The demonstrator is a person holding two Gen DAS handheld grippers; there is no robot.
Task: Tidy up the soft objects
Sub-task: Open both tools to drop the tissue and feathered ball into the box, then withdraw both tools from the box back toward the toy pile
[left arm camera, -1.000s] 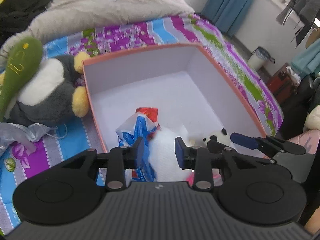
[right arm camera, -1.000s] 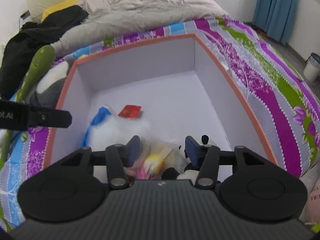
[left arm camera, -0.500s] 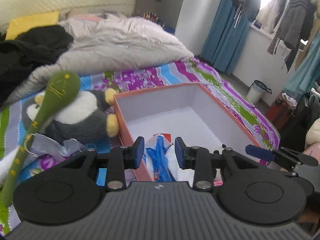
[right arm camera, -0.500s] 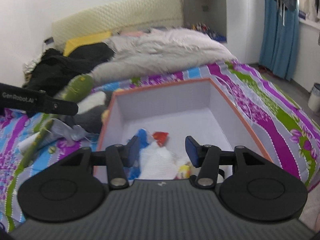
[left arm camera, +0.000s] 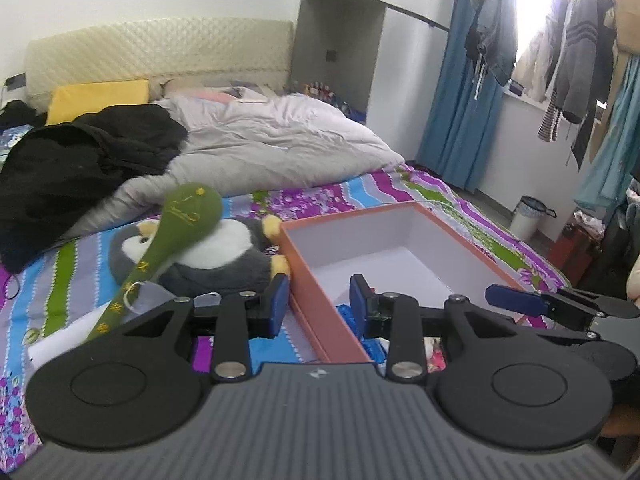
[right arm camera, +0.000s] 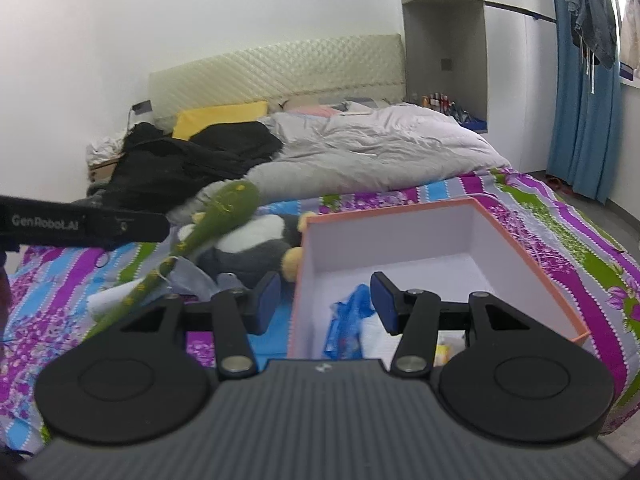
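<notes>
An orange-rimmed white box (left arm camera: 316, 308) (right arm camera: 520, 248) lies on the striped bedspread; a blue plastic bag (right arm camera: 344, 316) and white soft items sit at its near end. Left of the box a grey-and-white plush penguin (left arm camera: 216, 256) (right arm camera: 248, 248) rests on the bed, with a long green plush (left arm camera: 180, 220) (right arm camera: 216, 216) lying across it. My left gripper (left arm camera: 318, 304) hovers open over the box's left wall, nothing between its fingers. My right gripper (right arm camera: 326, 300) is open too, empty, above that same wall. The right gripper's finger (left arm camera: 516, 300) shows at the right of the left wrist view.
A rumpled grey duvet (left arm camera: 280, 144) (right arm camera: 372, 148) and black clothing (left arm camera: 72, 160) (right arm camera: 180, 164) cover the far half of the bed, with a yellow pillow (left arm camera: 100, 98) by the headboard. Blue curtains (left arm camera: 460, 92), hanging clothes and a small bin (left arm camera: 528, 216) stand at right.
Both grippers have pulled back and upward from inside the box and tilted up, so the room and headboard came into view. Their openings look the same.
</notes>
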